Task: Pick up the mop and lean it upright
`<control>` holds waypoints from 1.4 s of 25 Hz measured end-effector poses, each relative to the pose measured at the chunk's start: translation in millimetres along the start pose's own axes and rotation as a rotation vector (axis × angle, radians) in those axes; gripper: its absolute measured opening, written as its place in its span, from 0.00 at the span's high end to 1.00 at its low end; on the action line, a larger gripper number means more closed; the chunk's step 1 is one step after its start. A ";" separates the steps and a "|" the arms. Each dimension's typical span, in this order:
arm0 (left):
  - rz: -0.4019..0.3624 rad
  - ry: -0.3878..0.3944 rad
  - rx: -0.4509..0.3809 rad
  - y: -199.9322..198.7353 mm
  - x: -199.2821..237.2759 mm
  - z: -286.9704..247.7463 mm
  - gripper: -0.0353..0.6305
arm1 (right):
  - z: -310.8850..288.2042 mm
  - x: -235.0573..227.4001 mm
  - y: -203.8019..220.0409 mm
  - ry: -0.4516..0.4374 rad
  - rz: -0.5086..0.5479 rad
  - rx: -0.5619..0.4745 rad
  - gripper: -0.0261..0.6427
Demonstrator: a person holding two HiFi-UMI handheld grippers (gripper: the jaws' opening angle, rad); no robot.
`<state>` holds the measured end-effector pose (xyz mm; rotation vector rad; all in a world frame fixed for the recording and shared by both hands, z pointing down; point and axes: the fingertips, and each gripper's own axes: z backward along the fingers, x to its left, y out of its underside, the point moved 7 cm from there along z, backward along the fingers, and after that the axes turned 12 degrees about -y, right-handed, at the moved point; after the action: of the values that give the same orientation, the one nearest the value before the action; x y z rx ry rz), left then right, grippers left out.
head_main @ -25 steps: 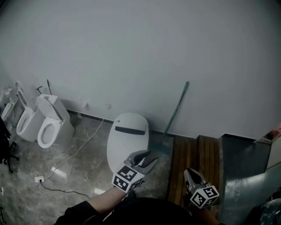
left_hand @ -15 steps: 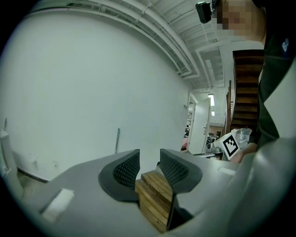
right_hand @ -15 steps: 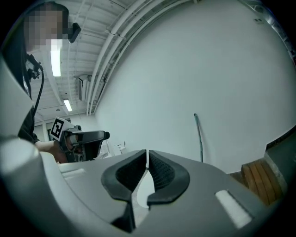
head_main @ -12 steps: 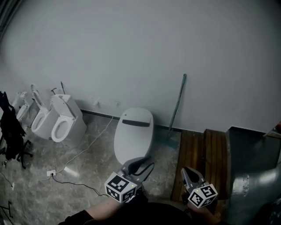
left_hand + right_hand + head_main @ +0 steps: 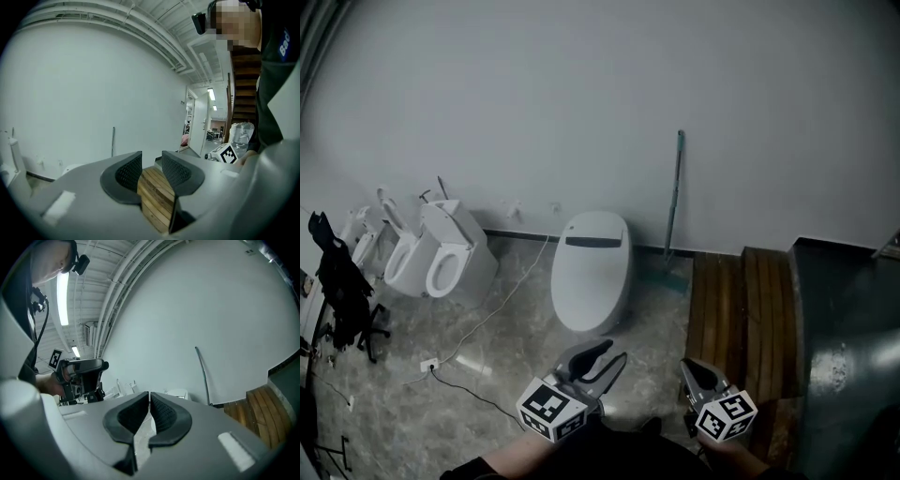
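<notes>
The mop (image 5: 676, 192) leans upright against the grey wall, its head (image 5: 668, 277) on the floor beside the wooden steps. It also shows as a thin pole in the left gripper view (image 5: 113, 140) and in the right gripper view (image 5: 202, 373). My left gripper (image 5: 617, 350) is low in the head view, well short of the mop. Its jaws have just been closing a little but stand open, with nothing between them (image 5: 151, 161). My right gripper (image 5: 687, 366) hovers near the steps, jaws shut on nothing (image 5: 149, 399).
A white closed toilet (image 5: 592, 267) stands just left of the mop. More toilets (image 5: 441, 258) line the wall at left, with a cable and power strip (image 5: 431, 364) on the floor and a black chair (image 5: 342, 281). Wooden steps (image 5: 741, 309) and grey metal sheeting (image 5: 853, 356) fill the right.
Both grippers have drawn back from the wall and sit lower in the head view. The mop now appears farther off and more upright. The left jaws have narrowed slightly.
</notes>
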<state>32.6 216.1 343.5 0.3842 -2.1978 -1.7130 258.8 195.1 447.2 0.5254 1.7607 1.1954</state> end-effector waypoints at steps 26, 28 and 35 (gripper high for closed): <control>0.057 0.246 -0.107 41.7 66.6 154.3 0.80 | -77.6 239.6 31.8 0.007 0.279 -0.004 0.96; 0.055 0.241 -0.115 38.1 63.2 157.4 0.81 | -77.7 241.0 26.8 -0.009 0.289 -0.005 0.96; 0.016 0.221 -0.155 21.3 49.9 163.8 0.81 | -67.1 240.7 14.2 -0.036 0.316 -0.051 0.96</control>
<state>-80.9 345.6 331.9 0.4892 -1.8953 -1.7282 80.9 347.9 359.9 0.8120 1.6519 1.4340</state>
